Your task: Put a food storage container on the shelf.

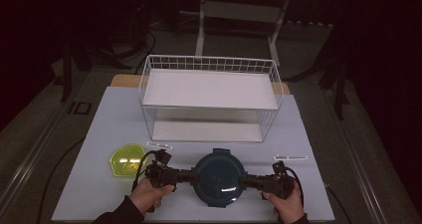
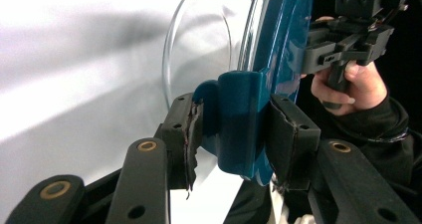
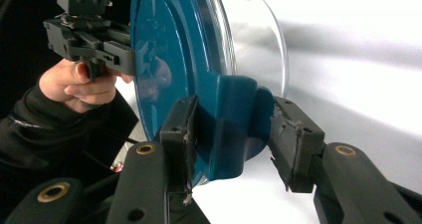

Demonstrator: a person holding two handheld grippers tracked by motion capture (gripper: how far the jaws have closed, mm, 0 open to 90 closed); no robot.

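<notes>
A round glass container [image 1: 219, 176] with a dark teal lid [image 2: 278, 45] sits at the table's front middle. My left gripper [image 1: 191, 175] meets it from the left, and its pads press on the lid's teal latch tab [image 2: 234, 129]. From the right comes my right gripper [image 1: 245, 180], its jaws closed around the opposite latch tab [image 3: 231, 129], both pads against it. In the left gripper view the clear glass bowl [image 2: 199, 50] shows under the lid, with the right gripper [image 2: 303, 55] and its hand beyond. The right gripper view shows the left gripper [image 3: 132, 55] at the lid's far edge.
A white wire basket shelf [image 1: 209, 99] stands behind the container, mid-table. A yellow-green hexagonal dish [image 1: 127, 159] lies left of my left gripper. The pale blue table top [image 1: 308, 194] ends just behind my hands. Dark floor and a table frame lie beyond.
</notes>
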